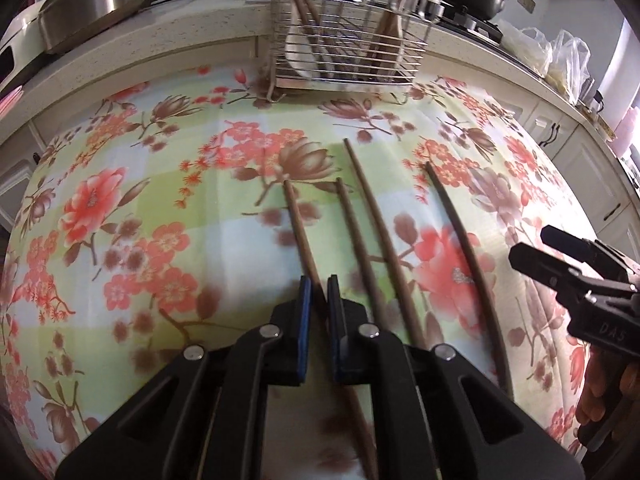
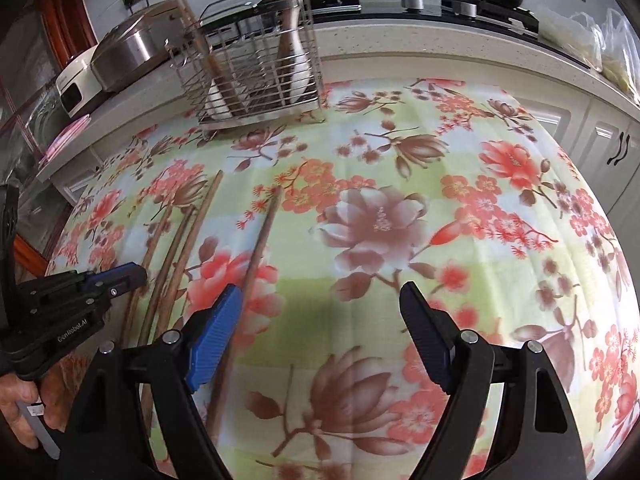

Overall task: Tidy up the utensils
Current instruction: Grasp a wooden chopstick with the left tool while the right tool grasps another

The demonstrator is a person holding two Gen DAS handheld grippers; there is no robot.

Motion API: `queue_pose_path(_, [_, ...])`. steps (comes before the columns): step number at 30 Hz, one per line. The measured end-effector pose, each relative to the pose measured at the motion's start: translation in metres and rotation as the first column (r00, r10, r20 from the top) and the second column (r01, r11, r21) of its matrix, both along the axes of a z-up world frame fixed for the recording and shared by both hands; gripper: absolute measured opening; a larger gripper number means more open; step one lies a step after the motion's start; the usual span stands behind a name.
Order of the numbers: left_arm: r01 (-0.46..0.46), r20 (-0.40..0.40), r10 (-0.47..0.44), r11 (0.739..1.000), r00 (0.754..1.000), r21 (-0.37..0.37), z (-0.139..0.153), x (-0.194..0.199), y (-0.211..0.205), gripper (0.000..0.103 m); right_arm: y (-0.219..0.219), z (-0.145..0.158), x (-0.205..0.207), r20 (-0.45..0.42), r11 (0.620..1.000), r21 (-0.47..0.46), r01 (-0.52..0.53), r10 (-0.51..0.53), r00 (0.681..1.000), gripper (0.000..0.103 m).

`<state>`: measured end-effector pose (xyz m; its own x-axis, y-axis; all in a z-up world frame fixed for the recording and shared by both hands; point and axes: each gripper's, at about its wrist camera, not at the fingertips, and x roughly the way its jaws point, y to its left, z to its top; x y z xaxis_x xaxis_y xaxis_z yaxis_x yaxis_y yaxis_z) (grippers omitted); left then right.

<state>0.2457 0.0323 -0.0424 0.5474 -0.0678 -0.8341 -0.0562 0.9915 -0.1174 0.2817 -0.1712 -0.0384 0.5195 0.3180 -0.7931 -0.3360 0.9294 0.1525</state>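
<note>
Four brown chopsticks lie side by side on the flowery cloth (image 1: 160, 240) that covers the bench. The left claw (image 1: 316, 300) is low over them, and its two blue pads are pinched almost together on the leftmost chopstick (image 1: 298, 224). The stick runs between the pads and comes out behind the claw. The next two chopsticks (image 1: 372, 216) lie just to its right, close together. The far-right chopstick (image 2: 262, 240) lies a little apart from them.

The right claw (image 2: 320, 300) is wide open and holds nothing. Its left blue pad (image 2: 216, 336) sits right beside the far-right chopstick. Its other pad is well away over bare cloth.

At the back of the bench stands a wire utensil rack (image 2: 256, 80) with more chopsticks and a white spoon standing in it.
</note>
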Motion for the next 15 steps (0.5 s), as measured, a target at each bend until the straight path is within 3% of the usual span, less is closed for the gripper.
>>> queue_pose_path(9, [-0.069, 0.014, 0.070, 0.998, 0.997, -0.002, 0.001, -0.012, 0.044, 0.008, 0.044, -0.013, 0.001, -0.005, 0.994, -0.107, -0.034, 0.034, 0.999, 0.054])
queue_pose_path(15, [-0.076, 0.017, 0.077, 0.997, 0.997, -0.007, -0.001, -0.013, 0.049, 0.012, 0.060, -0.013, -0.002, 0.027, 0.986, -0.156, -0.058, 0.063, 0.998, 0.023])
